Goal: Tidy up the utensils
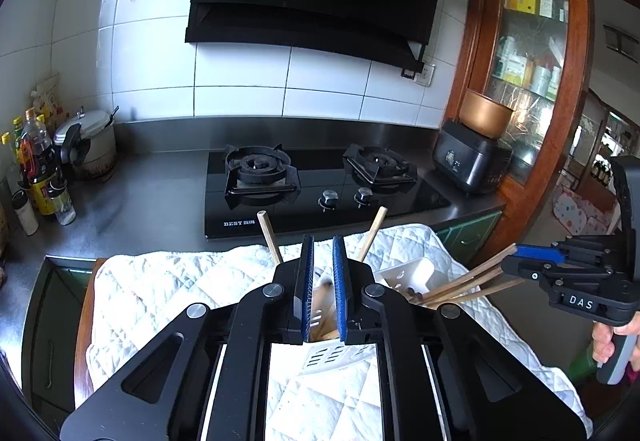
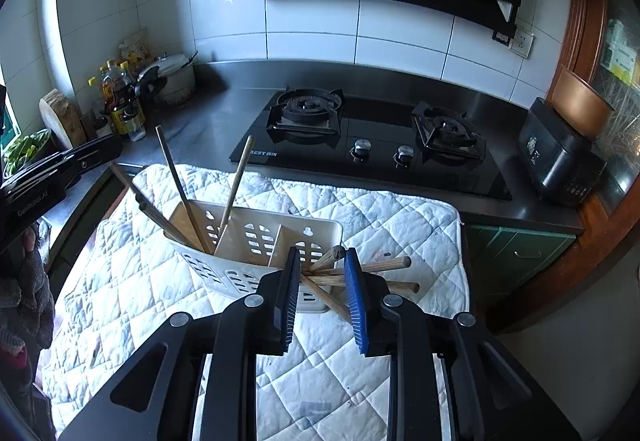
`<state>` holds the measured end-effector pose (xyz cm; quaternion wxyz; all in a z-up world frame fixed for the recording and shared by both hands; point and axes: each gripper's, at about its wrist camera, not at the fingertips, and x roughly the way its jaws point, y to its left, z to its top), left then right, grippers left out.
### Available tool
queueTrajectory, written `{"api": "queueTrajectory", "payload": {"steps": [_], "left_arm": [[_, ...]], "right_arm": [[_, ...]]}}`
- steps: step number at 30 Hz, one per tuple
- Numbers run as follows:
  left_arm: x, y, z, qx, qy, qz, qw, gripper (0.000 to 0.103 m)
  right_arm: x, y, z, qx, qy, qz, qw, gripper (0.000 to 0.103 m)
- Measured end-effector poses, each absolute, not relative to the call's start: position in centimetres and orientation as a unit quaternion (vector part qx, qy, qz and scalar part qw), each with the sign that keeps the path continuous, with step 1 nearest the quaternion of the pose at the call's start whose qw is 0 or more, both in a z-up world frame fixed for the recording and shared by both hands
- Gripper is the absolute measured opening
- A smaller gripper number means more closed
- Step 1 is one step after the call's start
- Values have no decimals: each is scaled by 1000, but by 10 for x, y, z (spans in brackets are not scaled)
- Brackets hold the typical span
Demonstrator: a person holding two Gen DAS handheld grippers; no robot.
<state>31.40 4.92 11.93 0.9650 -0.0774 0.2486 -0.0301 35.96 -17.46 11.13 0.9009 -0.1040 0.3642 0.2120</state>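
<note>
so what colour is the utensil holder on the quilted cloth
Cream white with slotted holes; the utensil holder shows best in the right wrist view.

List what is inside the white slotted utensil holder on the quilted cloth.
The utensil holder has dividers. Its left compartment holds wooden chopsticks standing tilted; more chopsticks fan out of the right end. The right gripper covers that end's interior, and the compartment bottoms are hidden.
</note>
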Motion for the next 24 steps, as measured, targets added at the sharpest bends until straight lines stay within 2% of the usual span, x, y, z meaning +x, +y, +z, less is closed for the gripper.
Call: {"api": "queueTrajectory", "payload": {"steps": [1, 2, 4, 7, 9, 10, 11, 15, 16, 18, 24], "left_arm": [[310, 49, 121, -76, 246, -28, 966, 39], [305, 48, 123, -73, 241, -21, 967, 47], [294, 45, 127, -66, 233, -22, 970, 48], [277, 41, 130, -63, 226, -27, 972, 49], [265, 40, 130, -61, 223, -25, 973, 56], [257, 39, 130, -62, 219, -22, 974, 61], [250, 38, 130, -62, 216, -21, 974, 63], [218, 33, 125, -66, 211, -19, 975, 66], [210, 32, 124, -65, 210, -17, 975, 69], [193, 28, 119, -61, 205, -10, 977, 80], [141, 11, 101, -42, 196, 6, 980, 85]], "right_arm": [[357, -176, 114, -103, 360, 211, 903, 33], [353, -178, 116, -104, 355, 209, 905, 36], [344, -182, 121, -103, 346, 208, 909, 39], [328, -188, 125, -103, 331, 204, 916, 51], [316, -191, 127, -103, 322, 202, 919, 53], [309, -194, 127, -99, 318, 202, 921, 58], [303, -197, 128, -96, 313, 201, 923, 63], [273, -208, 123, -93, 297, 194, 930, 74], [266, -209, 120, -95, 294, 192, 932, 78], [251, -212, 114, -101, 286, 185, 935, 81], [204, -225, 90, -94, 275, 175, 941, 89]]}}
